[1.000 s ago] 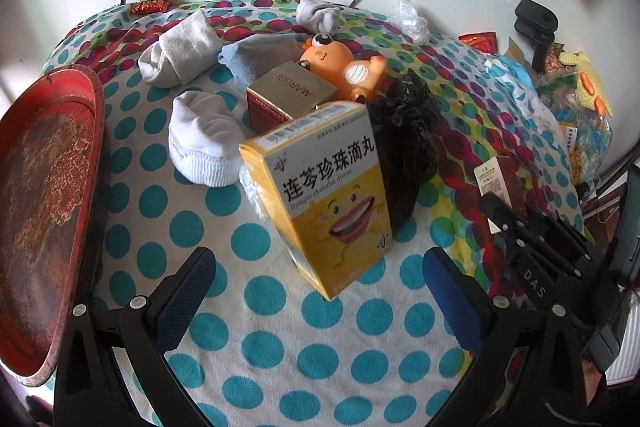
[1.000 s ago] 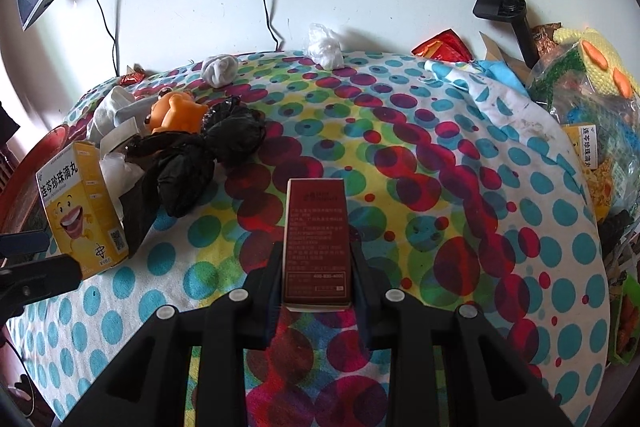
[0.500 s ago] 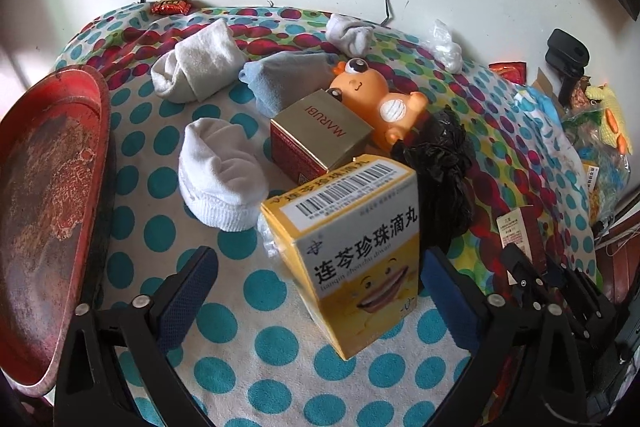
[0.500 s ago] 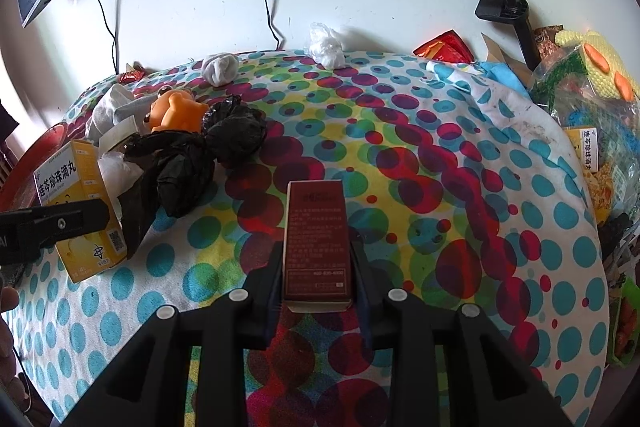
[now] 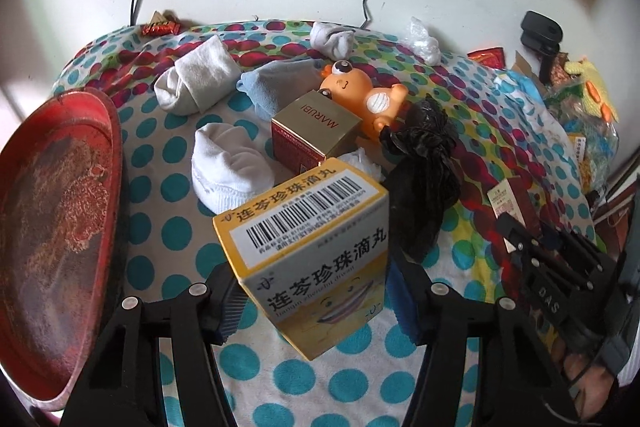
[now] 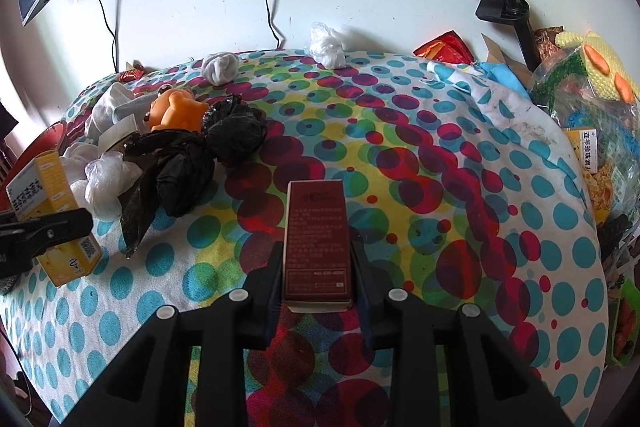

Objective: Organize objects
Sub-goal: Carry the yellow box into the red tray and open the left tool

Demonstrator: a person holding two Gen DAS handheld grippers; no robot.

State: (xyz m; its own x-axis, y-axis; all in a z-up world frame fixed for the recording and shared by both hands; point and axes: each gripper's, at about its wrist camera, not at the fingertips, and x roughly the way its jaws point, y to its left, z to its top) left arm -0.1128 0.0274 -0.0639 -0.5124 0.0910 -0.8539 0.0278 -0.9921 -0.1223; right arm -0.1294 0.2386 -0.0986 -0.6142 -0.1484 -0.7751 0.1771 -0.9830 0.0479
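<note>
- Your left gripper [image 5: 316, 301] is clamped on the yellow box [image 5: 316, 251].
- Your right gripper [image 6: 316, 279] grips the red box [image 6: 316, 239] above the cloth [image 6: 460, 227].

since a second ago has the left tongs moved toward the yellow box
Yes. The left tongs closed in on the yellow box, which stayed beside the black bag; its fingers now flank the box.
</note>
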